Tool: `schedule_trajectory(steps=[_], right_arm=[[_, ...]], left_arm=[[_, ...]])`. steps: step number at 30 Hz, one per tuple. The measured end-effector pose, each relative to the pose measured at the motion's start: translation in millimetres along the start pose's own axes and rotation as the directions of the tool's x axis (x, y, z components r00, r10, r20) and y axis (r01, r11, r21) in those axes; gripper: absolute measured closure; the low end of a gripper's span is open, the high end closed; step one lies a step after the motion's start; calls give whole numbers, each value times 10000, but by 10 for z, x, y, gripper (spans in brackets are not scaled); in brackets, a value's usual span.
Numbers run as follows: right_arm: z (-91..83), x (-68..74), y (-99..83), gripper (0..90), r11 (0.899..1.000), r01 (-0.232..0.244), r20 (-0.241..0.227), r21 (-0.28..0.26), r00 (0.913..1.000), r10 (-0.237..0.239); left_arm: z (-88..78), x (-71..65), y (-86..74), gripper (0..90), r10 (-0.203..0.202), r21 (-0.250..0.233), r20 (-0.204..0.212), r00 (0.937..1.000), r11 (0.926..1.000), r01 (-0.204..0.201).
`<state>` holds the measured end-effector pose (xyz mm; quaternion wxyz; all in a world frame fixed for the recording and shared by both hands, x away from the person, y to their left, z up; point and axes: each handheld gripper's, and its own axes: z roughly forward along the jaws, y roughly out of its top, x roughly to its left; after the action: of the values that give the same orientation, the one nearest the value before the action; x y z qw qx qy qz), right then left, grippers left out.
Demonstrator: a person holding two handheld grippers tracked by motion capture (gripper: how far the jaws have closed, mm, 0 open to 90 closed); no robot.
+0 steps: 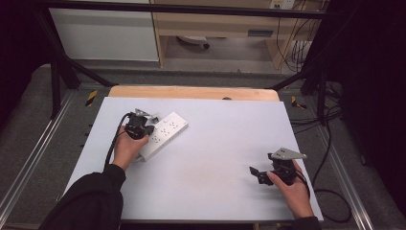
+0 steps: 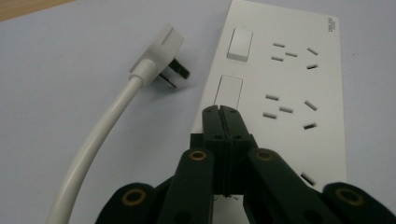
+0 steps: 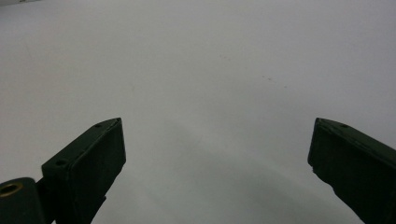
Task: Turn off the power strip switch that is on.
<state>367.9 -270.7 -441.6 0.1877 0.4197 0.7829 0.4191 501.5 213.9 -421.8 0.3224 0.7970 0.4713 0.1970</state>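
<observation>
Left gripper (image 2: pixel 220 112) is clenched empty, tips poised at a rocker switch (image 2: pixel 228 91) of the white power strip (image 1: pixel 163 134) lying far-left on the table (image 1: pixel 215 153); plug (image 2: pixel 166 58) is seen beside it. Right gripper (image 3: pixel 217 154) is released.

- Power strip (image 2: pixel 299 88): white, with dark slots in groups and two plain white rocker switches.
- Plug (image 2: pixel 163 51): white, with dark metal prongs; its cable (image 2: pixel 95 144) is white as well.
- Left tool (image 2: pixel 221 112): black, with brass-coloured rivets.
- Right tool (image 3: pixel 217 154): black; a grey plate (image 1: pixel 286 154) on top.
- Tabletop (image 1: pixel 225 143): pale bluish-white, with a light wood strip along the far edge.
- Sleeve (image 1: pixel 91 201): black.
</observation>
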Motion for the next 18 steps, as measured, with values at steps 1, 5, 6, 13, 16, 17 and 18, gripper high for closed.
schedule_trajectory(steps=[1, 5, 6, 13, 16, 17, 18], right_arm=[[0, -1, 0, 46, 10000, -1, 1, -1, 10000, 1], [0, 0, 0, 46, 10000, 13, -1, -2, 10000, -13], [-1, 1, 0, 46, 10000, 7, -9, -7, 10000, -7], [-3, -3, -1, 46, 10000, 25, 4, -10, 10000, -25], [-1, -1, 0, 46, 10000, 17, -5, -13, 10000, -17], [0, -1, 0, 46, 10000, 17, -5, -13, 10000, -17], [0, 0, 0, 46, 10000, 22, 0, -13, 10000, -22]], left_arm=[[0, 2, -1, 900, -19, -13, 13, 10000, 10000, 19], [0, 2, -3, 900, -33, -27, 17, 10000, 10000, 33], [-1, 4, -4, 900, -37, -33, 23, 10000, 10000, 37], [-5, 23, -12, 900, -158, -55, 162, 9997, 9999, 159], [-9, 24, -15, 900, -143, -45, 156, 9998, 9999, 143], [-11, 23, -16, 900, -131, -40, 155, 9998, 9999, 132], [-14, 24, -18, 900, -129, -34, 182, 9998, 9999, 129]])
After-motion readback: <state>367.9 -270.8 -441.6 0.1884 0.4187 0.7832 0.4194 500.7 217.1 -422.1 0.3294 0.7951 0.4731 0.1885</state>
